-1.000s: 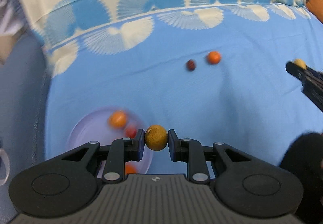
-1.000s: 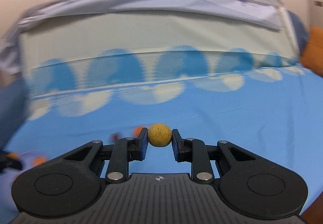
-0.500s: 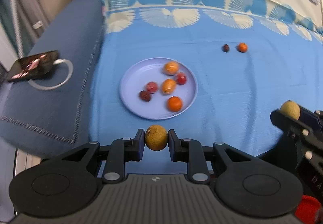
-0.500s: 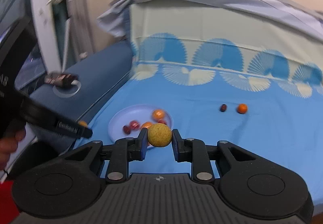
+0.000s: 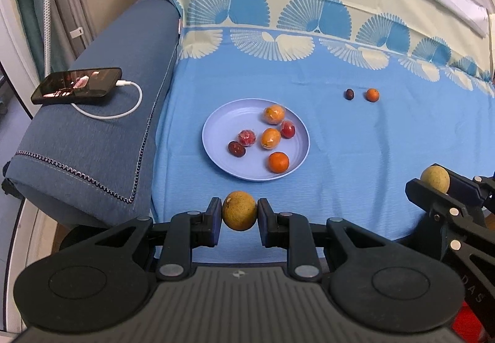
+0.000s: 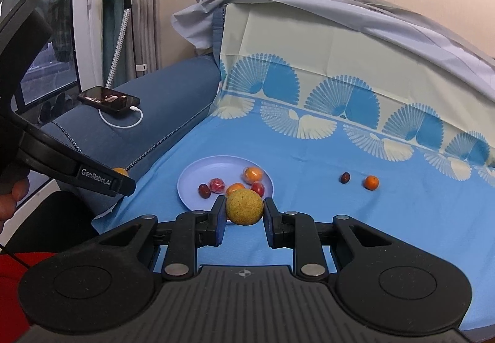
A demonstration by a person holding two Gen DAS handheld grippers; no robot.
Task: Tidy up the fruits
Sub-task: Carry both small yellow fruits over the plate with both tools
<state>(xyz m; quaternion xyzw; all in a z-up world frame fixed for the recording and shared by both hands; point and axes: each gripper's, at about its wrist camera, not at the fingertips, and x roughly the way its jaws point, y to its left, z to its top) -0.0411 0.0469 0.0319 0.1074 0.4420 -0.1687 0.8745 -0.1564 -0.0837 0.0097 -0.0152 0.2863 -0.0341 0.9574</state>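
A lilac plate [image 5: 216, 132] on the blue bedspread holds several small orange and red fruits; it also shows in the right wrist view [image 6: 191, 179]. My left gripper [image 5: 239, 216] is shut on a brown-yellow round fruit [image 5: 239, 214], held above the bed's front edge, short of the plate. My right gripper [image 6: 244, 208] is shut on a yellow round fruit [image 6: 244, 206], held above the bed just in front of the plate. It shows at the right of the left wrist view [image 5: 434, 179]. A dark fruit [image 5: 349, 93] and a small orange [image 5: 372, 94] lie loose beyond the plate.
A phone [image 5: 77, 89] with a white cable lies on the dark blue sofa arm [image 5: 92, 141] left of the plate. The backrest, draped in patterned cloth [image 5: 309, 11], rises behind. A window and a stand [image 6: 123, 18] are at the far left.
Both grippers have pulled back and up from the bed, still holding their fruits. The views have swung left, bringing the plate and sofa arm fully into view.
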